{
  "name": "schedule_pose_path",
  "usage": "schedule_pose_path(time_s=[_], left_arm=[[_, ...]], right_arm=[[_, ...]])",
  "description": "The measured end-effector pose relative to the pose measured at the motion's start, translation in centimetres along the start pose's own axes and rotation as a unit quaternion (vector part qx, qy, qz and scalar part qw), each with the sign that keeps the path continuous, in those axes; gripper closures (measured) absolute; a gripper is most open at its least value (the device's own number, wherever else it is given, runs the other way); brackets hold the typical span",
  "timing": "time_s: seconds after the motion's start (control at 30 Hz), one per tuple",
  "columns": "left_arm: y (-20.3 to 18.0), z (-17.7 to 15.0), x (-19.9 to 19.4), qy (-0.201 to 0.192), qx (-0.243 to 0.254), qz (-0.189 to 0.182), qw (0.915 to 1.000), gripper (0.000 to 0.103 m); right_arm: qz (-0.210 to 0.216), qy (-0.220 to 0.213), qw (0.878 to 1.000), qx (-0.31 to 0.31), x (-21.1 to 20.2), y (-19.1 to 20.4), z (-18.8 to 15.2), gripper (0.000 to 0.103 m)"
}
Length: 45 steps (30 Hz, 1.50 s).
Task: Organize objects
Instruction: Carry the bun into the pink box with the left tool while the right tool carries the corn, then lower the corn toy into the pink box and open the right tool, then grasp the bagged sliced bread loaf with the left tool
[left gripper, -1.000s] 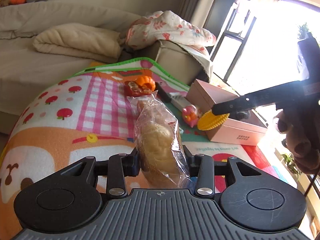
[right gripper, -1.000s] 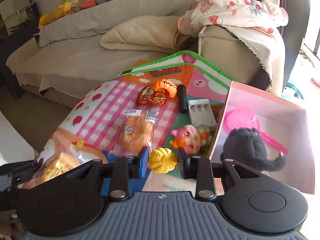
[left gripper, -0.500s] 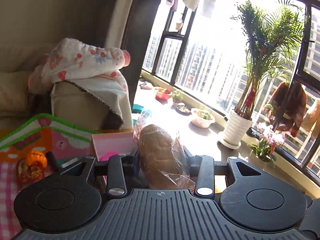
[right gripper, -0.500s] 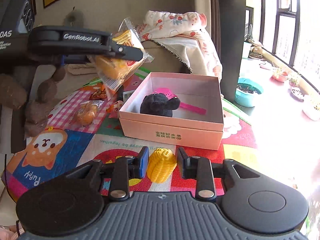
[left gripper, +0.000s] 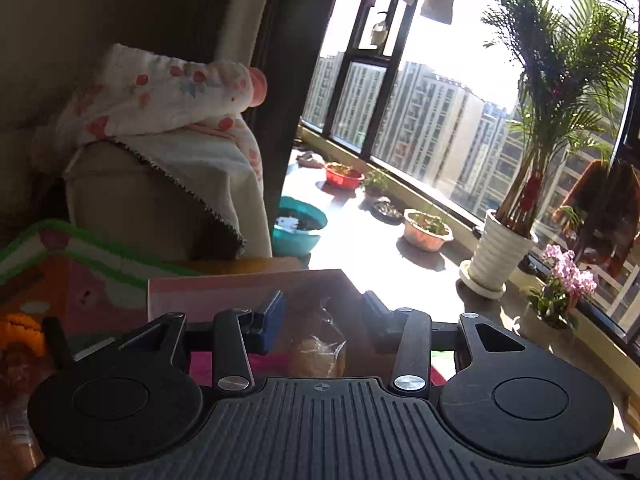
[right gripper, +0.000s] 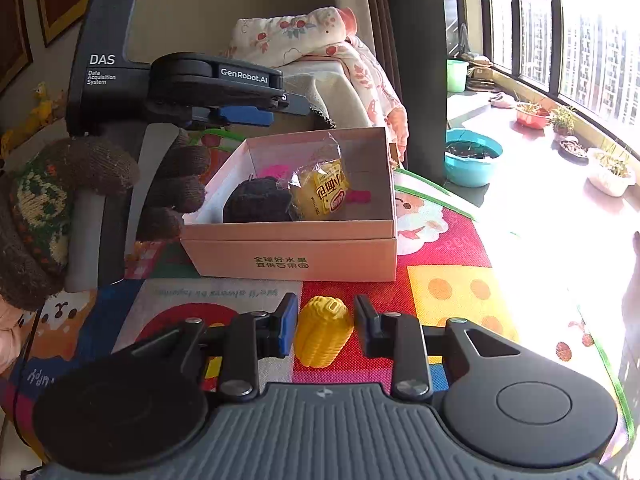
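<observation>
The pink cardboard box (right gripper: 296, 256) stands on the play mat. Inside it lie a black plush toy (right gripper: 256, 202), a pink item and the bagged bread (right gripper: 320, 190). My left gripper (left gripper: 322, 316) hangs open just above the box (left gripper: 208, 296), with the bread (left gripper: 318, 354) below its jaws and free of them; it also shows in the right wrist view (right gripper: 280, 110). My right gripper (right gripper: 325, 326) is shut on a yellow toy corn (right gripper: 322, 336), in front of the box.
The colourful play mat (right gripper: 452, 292) covers the table. An orange toy (left gripper: 20, 330) and a dark stick lie at the left. A sofa arm with a floral cloth (right gripper: 320, 44) stands behind the box. Plant pots (left gripper: 500, 252) line the sunny window ledge at right.
My left gripper opened and let the bagged bread drop into the pink box. My right gripper moved a little closer to the box with the corn.
</observation>
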State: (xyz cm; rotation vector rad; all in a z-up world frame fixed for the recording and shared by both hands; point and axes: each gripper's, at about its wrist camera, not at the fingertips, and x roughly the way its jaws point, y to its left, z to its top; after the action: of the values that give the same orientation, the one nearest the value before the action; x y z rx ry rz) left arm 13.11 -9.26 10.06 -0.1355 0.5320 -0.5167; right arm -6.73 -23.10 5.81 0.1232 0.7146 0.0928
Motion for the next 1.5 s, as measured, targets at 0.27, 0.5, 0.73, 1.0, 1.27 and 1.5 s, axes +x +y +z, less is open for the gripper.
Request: schedule_pose_path(time_s=[0.27, 0.5, 0.73, 1.0, 1.27, 1.5], left_arm=[[5.4, -4.7, -8.8, -0.008, -0.007, 0.039, 0.9992, 0.056], [10.1, -10.0, -15.2, 0.020, -0.041, 0.114, 0.9924, 0.056], [13.7, -11.9, -18.5, 0.026, -0.079, 0.168, 0.9822, 0.056], [15.1, -11.5, -17.2, 0.019, -0.134, 0.148, 0.9798, 0.056], [16.5, -9.2, -12.1, 0.035, -0.179, 0.174, 0.9676, 0.056], [16.4, -8.7, -8.2, 0.060, -0.166, 0.176, 0.9683, 0.038]], right_arm=[[-0.021, -0.051, 0.998, -0.027, 0.2, 0.9, 4.6, 0.073], [-0.061, -0.045, 0.994, -0.077, 4.7, 2.0, 11.5, 0.073], [-0.052, -0.016, 0.999, -0.001, 7.8, 0.2, 12.5, 0.032], [-0.085, -0.034, 0.994, -0.061, 4.8, 2.8, 7.0, 0.002], [-0.054, -0.027, 0.994, -0.087, 4.0, 5.9, 2.2, 0.000], [-0.023, 0.000, 0.994, -0.110, 5.3, 7.8, -0.6, 0.000]])
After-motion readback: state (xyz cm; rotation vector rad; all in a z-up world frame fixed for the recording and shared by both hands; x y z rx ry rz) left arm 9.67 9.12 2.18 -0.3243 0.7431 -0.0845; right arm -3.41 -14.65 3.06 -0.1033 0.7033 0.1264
